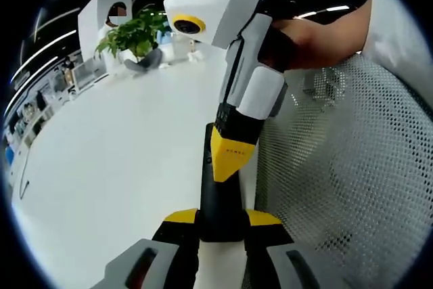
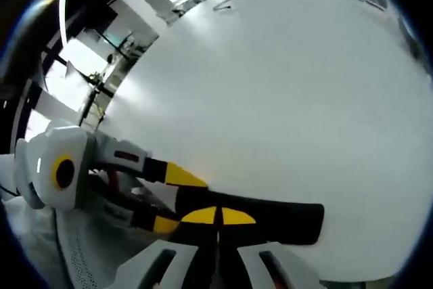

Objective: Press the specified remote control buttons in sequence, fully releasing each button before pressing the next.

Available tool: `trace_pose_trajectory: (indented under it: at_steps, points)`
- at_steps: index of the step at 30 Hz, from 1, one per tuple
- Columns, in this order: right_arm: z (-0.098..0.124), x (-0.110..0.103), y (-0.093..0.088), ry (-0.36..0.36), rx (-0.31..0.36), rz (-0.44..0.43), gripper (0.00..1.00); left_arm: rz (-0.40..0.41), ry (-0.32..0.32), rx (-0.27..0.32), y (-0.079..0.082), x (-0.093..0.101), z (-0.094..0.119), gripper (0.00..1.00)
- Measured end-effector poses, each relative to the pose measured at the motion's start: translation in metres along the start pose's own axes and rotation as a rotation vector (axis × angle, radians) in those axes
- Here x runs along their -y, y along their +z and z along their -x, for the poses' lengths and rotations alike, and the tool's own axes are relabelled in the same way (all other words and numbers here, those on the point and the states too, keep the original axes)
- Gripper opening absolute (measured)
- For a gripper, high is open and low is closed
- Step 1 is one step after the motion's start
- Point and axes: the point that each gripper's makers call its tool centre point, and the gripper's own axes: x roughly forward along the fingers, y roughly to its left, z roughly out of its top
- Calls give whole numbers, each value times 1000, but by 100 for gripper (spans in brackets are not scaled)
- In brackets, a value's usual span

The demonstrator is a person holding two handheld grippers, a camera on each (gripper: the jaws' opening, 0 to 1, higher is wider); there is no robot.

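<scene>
A long black remote control (image 1: 222, 197) is held just above the white table (image 1: 115, 167), gripped across its near end by my left gripper (image 1: 222, 219), which is shut on it. In the left gripper view my right gripper (image 1: 229, 159) comes down from above, its yellow tip resting on the remote's top face. In the right gripper view the right gripper (image 2: 218, 216) has its two yellow tips shut together against the remote control (image 2: 287, 221). The left gripper (image 2: 174, 201) clamps the remote's end from the left. The buttons are hidden.
A grey mesh chair back (image 1: 345, 167) stands close on the right of the remote. A person's arm (image 1: 318, 38) holds the right gripper. A potted plant (image 1: 132, 35) sits at the table's far end. Shelves line the room beyond.
</scene>
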Motion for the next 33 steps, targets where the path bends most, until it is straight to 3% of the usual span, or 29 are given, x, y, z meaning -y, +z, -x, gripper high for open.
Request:
trace_pose_trajectory:
  at_steps: [11,15,16,17,33]
  points:
    - [2,-1,0,5,-3,-24,0,1,-1,6,0,0,0,24]
    - [0,-9,-1,27,-10,4,0,0,0,5,1,0,0,25]
    - [-2,-5,-4,-10,-31,49,0,1,1,4,0,0,0,25]
    - [-3,-9,1,5,-2,85,0,2,1,3,0,0,0,25]
    - [0,-2,0,20,-6,-35,0,-3,0,12,0,0,0,24]
